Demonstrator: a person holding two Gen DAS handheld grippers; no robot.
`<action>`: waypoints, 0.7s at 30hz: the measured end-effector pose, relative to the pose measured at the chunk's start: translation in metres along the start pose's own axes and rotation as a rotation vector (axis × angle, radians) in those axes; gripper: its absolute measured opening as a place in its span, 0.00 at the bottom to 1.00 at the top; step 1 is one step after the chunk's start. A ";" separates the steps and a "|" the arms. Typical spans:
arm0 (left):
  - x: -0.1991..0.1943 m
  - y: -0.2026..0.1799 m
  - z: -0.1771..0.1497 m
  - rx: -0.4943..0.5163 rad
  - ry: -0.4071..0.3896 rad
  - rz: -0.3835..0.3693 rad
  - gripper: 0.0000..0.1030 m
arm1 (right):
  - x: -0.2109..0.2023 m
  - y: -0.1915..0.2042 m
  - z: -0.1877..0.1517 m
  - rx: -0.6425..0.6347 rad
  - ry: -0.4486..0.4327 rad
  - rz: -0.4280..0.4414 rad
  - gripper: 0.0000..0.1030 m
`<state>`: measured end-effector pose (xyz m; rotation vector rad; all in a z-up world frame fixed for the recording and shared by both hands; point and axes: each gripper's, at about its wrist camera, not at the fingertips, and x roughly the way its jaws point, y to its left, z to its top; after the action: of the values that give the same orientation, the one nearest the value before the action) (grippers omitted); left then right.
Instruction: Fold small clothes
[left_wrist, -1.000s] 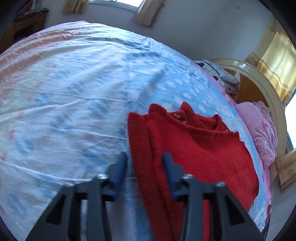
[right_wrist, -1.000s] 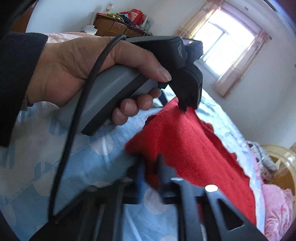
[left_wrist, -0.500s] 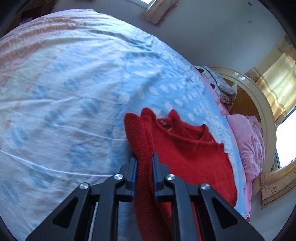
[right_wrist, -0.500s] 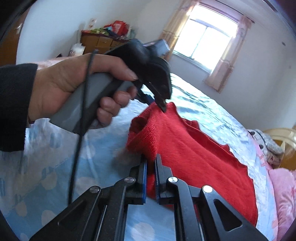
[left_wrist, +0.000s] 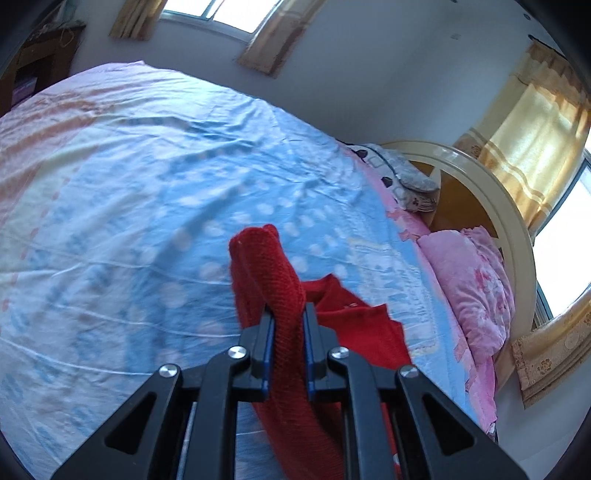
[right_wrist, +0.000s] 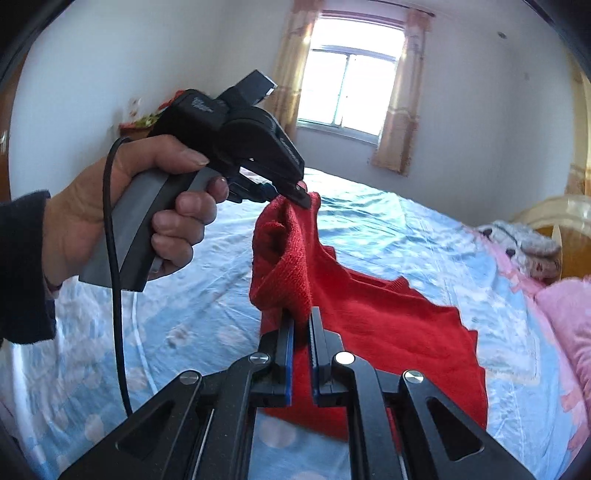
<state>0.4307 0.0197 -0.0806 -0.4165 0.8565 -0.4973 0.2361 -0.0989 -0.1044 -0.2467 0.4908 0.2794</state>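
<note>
Now both grippers pinch the red sweater's (right_wrist: 388, 325) lifted edge.

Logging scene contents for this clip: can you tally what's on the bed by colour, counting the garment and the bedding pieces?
Red: 1, the knit sweater
Pink: 1, the folded quilt by the headboard
Grey patterned: 1, the pillow
Blue: 1, the dotted sheet
Total: 4
</note>
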 end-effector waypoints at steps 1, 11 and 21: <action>0.002 -0.004 0.000 0.004 0.000 -0.003 0.14 | -0.001 -0.006 -0.001 0.010 0.000 -0.005 0.05; 0.030 -0.066 0.001 0.084 0.024 -0.041 0.14 | -0.011 -0.060 -0.016 0.109 0.008 -0.022 0.05; 0.078 -0.118 -0.006 0.167 0.085 -0.045 0.13 | -0.016 -0.113 -0.037 0.244 0.050 -0.032 0.05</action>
<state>0.4400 -0.1207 -0.0691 -0.2638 0.8814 -0.6271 0.2429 -0.2189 -0.1090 -0.0236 0.5645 0.1805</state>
